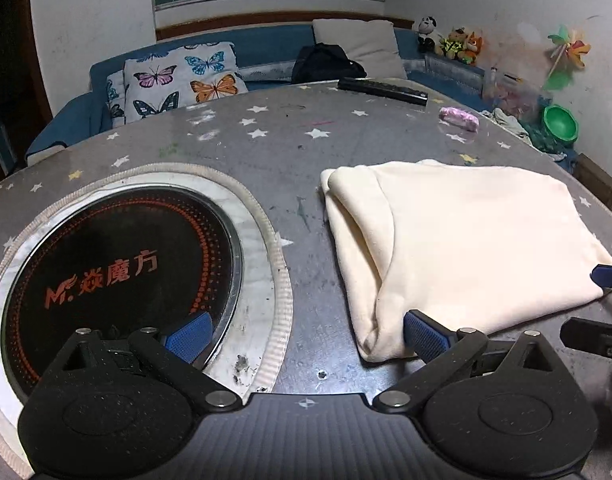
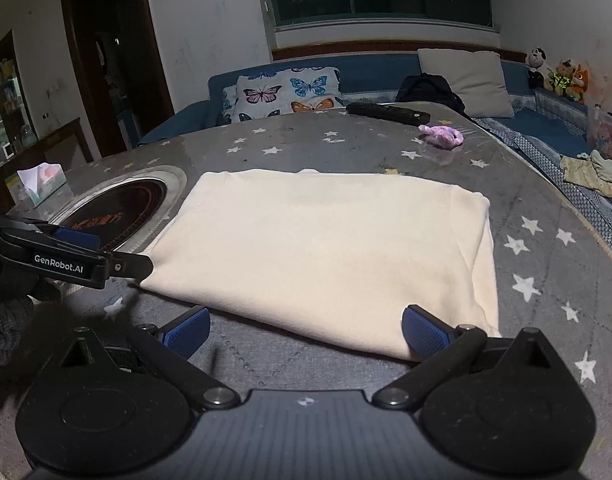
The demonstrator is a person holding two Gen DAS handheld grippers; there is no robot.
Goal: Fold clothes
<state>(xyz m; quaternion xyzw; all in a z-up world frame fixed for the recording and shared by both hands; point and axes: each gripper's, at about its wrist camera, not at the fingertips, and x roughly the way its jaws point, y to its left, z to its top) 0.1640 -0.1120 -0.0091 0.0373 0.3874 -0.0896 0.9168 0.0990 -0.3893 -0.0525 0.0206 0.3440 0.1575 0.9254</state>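
A cream garment [image 2: 325, 248], soft and fleecy with rounded, doubled edges, lies folded into a rough rectangle on the grey star-printed tabletop [image 2: 545, 264]. Its left edge shows stacked layers rolled over one another. The left claw [image 1: 307, 336] is released, its ribbed blue pads spread wide; the right-hand pad [image 1: 423, 336] sits right at the garment's near left corner, while the other hangs over the round black glass cooktop [image 1: 118, 276] sunk in the tabletop. The right claw [image 2: 306, 330] is likewise released, straddling the garment's near edge toward its right corner. Beyond the garment the tabletop is mostly bare; a black remote [image 2: 387, 113] and a small pink wad [image 2: 443, 136] lie near the far edge, well apart from the cloth.
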